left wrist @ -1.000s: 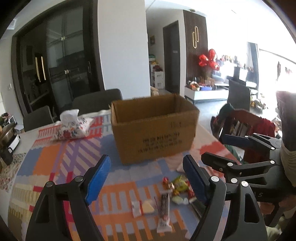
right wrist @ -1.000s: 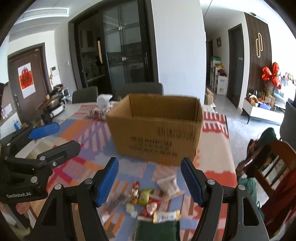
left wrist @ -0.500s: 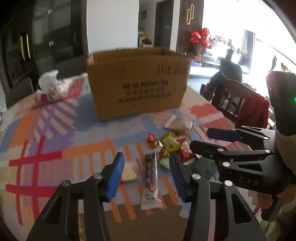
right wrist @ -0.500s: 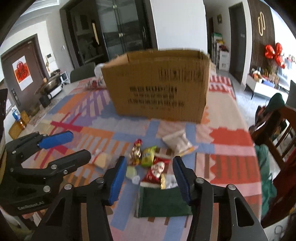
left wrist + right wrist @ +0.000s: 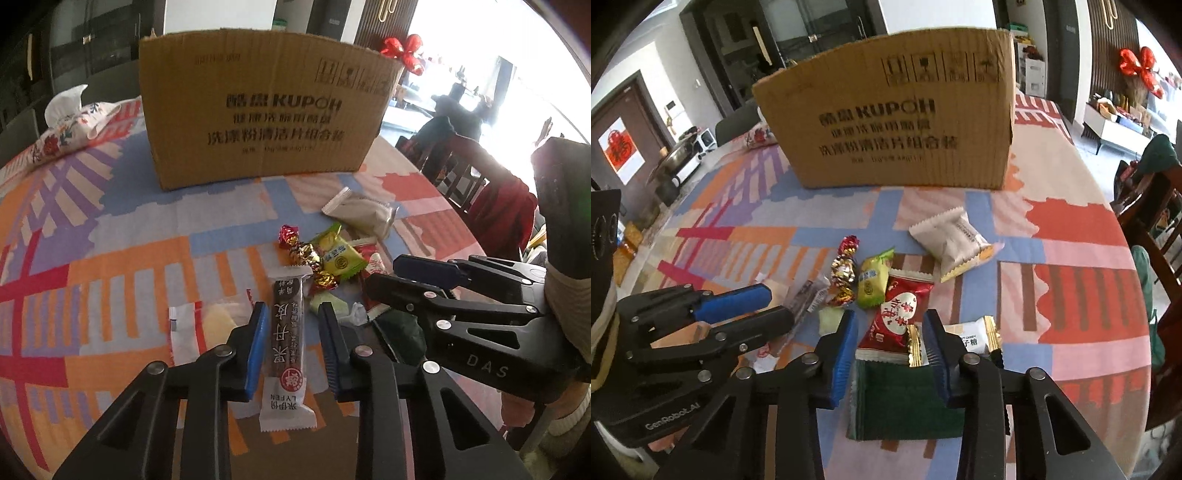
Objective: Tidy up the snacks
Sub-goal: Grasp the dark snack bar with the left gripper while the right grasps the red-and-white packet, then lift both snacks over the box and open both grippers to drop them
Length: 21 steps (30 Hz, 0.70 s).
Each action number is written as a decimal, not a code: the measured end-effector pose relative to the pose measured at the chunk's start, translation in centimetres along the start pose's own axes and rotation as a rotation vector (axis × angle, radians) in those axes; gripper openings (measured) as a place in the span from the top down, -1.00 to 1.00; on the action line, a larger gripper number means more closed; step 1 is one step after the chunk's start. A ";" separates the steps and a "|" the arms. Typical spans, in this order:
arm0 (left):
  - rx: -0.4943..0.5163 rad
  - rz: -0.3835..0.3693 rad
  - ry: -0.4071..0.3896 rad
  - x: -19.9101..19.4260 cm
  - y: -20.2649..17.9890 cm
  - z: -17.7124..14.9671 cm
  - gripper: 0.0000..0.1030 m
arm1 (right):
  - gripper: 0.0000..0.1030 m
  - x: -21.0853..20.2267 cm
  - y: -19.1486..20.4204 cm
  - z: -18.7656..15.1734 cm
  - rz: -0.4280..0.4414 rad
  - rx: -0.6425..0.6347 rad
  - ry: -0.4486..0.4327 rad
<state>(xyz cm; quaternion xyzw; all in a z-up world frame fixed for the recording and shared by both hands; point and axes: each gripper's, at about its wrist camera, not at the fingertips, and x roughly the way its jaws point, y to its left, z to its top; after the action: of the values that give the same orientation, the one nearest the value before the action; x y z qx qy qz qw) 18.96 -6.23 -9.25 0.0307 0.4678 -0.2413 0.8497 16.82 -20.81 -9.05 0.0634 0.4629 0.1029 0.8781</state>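
Several snack packets lie on the patterned tablecloth in front of a brown cardboard box, which also shows in the right wrist view. My left gripper is open, low over the table, its blue pads on either side of a long dark brown snack bar. My right gripper is open, its pads either side of a dark green packet and the lower edge of a red packet. A green candy, a foil-wrapped candy and a white packet lie beyond.
A floral tissue pouch lies at the far left of the table. A wooden chair with red cloth stands at the table's right edge. A cooking pot sits at the far left in the right wrist view.
Both grippers have come down and forward toward the snack pile and narrowed their openings. The left now straddles the brown bar, the right straddles the green and red packets.
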 end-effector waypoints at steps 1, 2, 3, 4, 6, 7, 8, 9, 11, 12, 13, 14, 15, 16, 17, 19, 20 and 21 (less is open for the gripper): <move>-0.002 0.004 0.004 0.2 0.1 0.0 0.48 | 0.30 0.1 0.1 0.0 -0.006 -0.003 0.002; -0.004 0.005 0.009 0.4 0.1 0.0 0.49 | 0.30 0.4 0.1 0.1 -0.011 -0.004 0.008; -0.005 0.005 0.013 0.6 0.3 0.0 0.49 | 0.32 0.6 0.1 0.1 -0.010 -0.003 0.014; -0.006 0.005 0.021 0.9 0.3 0.0 0.50 | 0.34 0.8 0.1 0.2 -0.008 -0.002 0.021; -0.006 0.014 0.027 1.3 0.3 0.1 0.52 | 0.35 1.3 0.1 0.3 -0.006 -0.002 0.032; -0.007 0.014 0.030 1.5 0.3 0.2 0.52 | 0.37 1.5 0.2 0.3 -0.010 -0.002 0.036; -0.013 0.012 0.034 1.7 0.4 0.2 0.52 | 0.37 1.6 0.2 0.4 -0.011 -0.004 0.036; -0.014 0.011 0.037 1.8 0.3 0.3 0.52 | 0.38 1.7 0.2 0.5 -0.015 -0.004 0.036; -0.016 0.014 0.042 2.2 0.2 0.3 0.53 | 0.38 2.0 0.4 0.6 -0.025 -0.012 0.039; -0.018 0.013 0.046 2.4 0.2 0.4 0.53 | 0.38 2.1 0.4 0.7 -0.028 -0.016 0.041; -0.021 0.018 0.040 2.4 0.1 0.5 0.56 | 0.39 2.2 0.5 0.7 -0.032 -0.020 0.038; -0.028 0.017 0.041 2.5 0.2 0.6 0.56 | 0.40 2.3 0.6 0.8 -0.039 -0.023 0.035; -0.038 0.013 0.040 2.5 0.3 0.6 0.57 | 0.42 2.4 0.6 0.8 -0.042 -0.024 0.034; -0.047 0.010 0.039 2.5 0.4 0.6 0.59 | 0.44 2.4 0.6 0.9 -0.044 -0.024 0.031; -0.049 0.011 0.039 2.5 0.4 0.6 0.60 | 0.46 2.5 0.6 0.9 -0.044 -0.021 0.029; -0.058 0.013 0.038 2.4 0.4 0.7 0.62 | 0.48 2.2 0.3 0.7 -0.039 -0.009 0.026; -0.062 0.013 0.035 2.2 0.4 0.7 0.62 | 0.48 2.1 0.2 0.7 -0.039 -0.002 0.024; -0.066 0.011 0.030 2.0 0.4 0.6 0.62 | 0.48 2.0 0.1 0.6 -0.038 0.001 0.021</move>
<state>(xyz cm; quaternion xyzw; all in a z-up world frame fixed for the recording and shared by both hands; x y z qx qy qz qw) 20.49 -6.84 -10.57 0.0088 0.4880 -0.2204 0.8445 18.40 -20.29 -10.30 0.0540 0.4732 0.0866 0.8750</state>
